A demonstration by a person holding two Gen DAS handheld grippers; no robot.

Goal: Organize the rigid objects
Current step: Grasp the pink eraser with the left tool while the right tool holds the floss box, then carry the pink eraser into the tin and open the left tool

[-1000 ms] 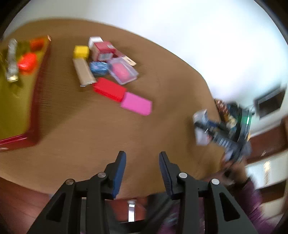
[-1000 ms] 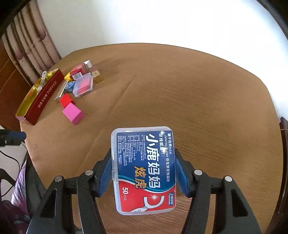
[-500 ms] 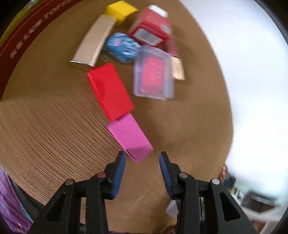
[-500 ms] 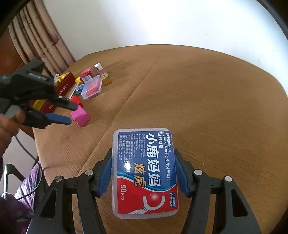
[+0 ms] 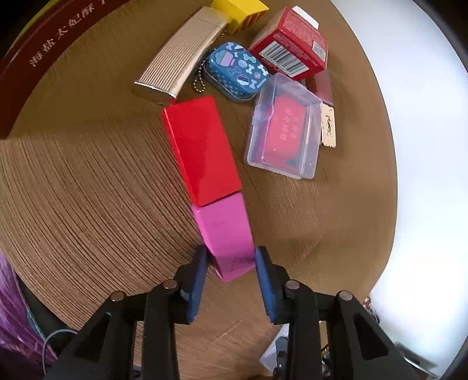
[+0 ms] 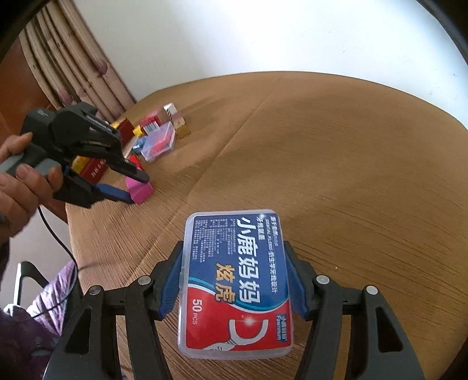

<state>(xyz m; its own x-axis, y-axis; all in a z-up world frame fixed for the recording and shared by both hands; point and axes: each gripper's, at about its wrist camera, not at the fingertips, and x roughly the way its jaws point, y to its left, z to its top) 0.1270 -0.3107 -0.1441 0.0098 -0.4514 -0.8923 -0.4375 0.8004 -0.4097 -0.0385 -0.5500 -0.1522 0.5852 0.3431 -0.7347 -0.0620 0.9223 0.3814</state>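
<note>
My left gripper (image 5: 231,263) is open, its blue pads on either side of the near end of a pink block (image 5: 225,233) that lies on the round wooden table (image 5: 87,204). A red block (image 5: 201,149) lies end to end behind the pink one. In the right wrist view the left gripper (image 6: 131,187) straddles the pink block (image 6: 142,190). My right gripper (image 6: 235,280) is shut on a clear dental floss box (image 6: 237,280) with a blue and red label, held above the table (image 6: 351,175).
Behind the red block lie a gold ribbed case (image 5: 181,58), a blue tin (image 5: 237,73), a red carton (image 5: 289,46), a clear box with a red insert (image 5: 283,128) and a yellow block (image 5: 239,11). A dark red tray (image 5: 44,58) stands at far left.
My left gripper has moved in low over the table to the pink block, which now sits between its open pads. My right gripper keeps holding the floss box, nearly still.
</note>
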